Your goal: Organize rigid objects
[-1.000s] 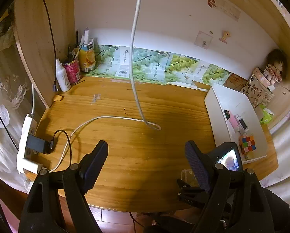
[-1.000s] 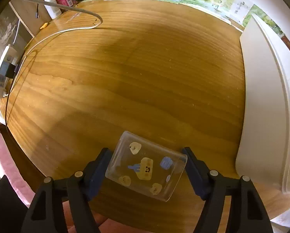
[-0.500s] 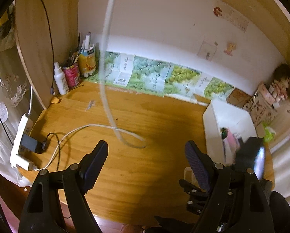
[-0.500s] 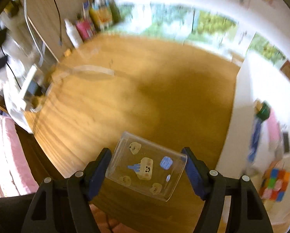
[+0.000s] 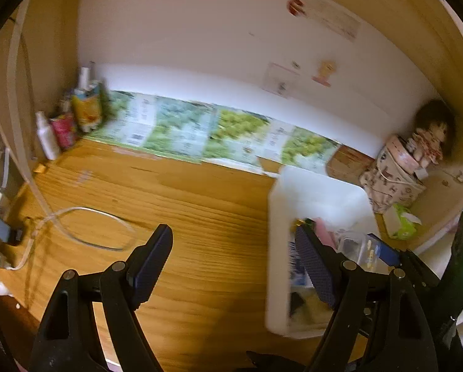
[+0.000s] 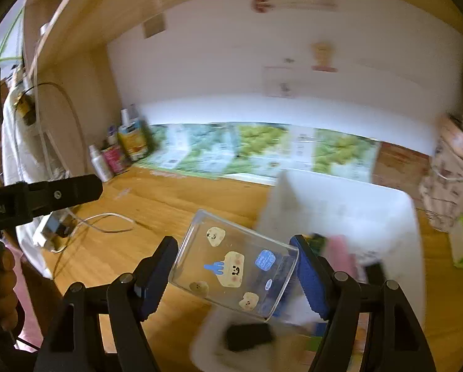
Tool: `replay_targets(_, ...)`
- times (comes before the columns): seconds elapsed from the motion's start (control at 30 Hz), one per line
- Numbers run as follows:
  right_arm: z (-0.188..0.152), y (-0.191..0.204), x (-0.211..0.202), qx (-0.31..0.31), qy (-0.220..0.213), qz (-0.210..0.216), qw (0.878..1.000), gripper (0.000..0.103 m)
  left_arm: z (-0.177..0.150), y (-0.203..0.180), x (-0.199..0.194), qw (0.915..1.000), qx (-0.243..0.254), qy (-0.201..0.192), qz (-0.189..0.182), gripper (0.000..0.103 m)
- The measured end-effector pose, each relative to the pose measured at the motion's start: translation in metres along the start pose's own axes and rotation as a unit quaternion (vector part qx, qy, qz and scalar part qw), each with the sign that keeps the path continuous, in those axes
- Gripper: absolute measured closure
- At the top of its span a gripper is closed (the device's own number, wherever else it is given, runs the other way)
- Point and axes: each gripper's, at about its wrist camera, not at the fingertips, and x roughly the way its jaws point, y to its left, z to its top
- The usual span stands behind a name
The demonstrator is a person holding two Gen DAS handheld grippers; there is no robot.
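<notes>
Right gripper (image 6: 233,274) pinches the clear sticker-covered plastic box (image 6: 231,263) over the white plastic bin (image 6: 340,195) at 3 o'clock; slick sides could slip early. Left gripper (image 5: 240,266) spread, empty.

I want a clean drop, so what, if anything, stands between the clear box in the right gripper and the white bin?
Nothing visible. The clear box hangs over the white bin's near rim; only items already inside lie below it.

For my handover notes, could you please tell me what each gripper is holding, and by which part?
The right gripper holds a clear stickered box by its two opposite short sides. The left gripper holds nothing.
</notes>
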Motion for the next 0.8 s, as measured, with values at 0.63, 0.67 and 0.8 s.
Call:
replay_targets(0.63,-0.019,-0.033,-0.046,0.118,0.067,-0.045,0.99,0.0,0.001,-0.04,-0.024,0.9902,0.121,0.052,0.045,0.019)
replay_targets(0.67,-0.016,-0.03,-0.05,0.117,0.072,-0.049,0.989,0.0,0.0,-0.038,-0.027,0.9902,0.12,0.057,0.044,0.019)
replay_targets(0.8,-0.007,-0.006,-0.07,0.112,0.079,-0.031,0.99,0.0,-0.007,-0.027,-0.043,0.9905,0.11,0.052,0.064,0.001)
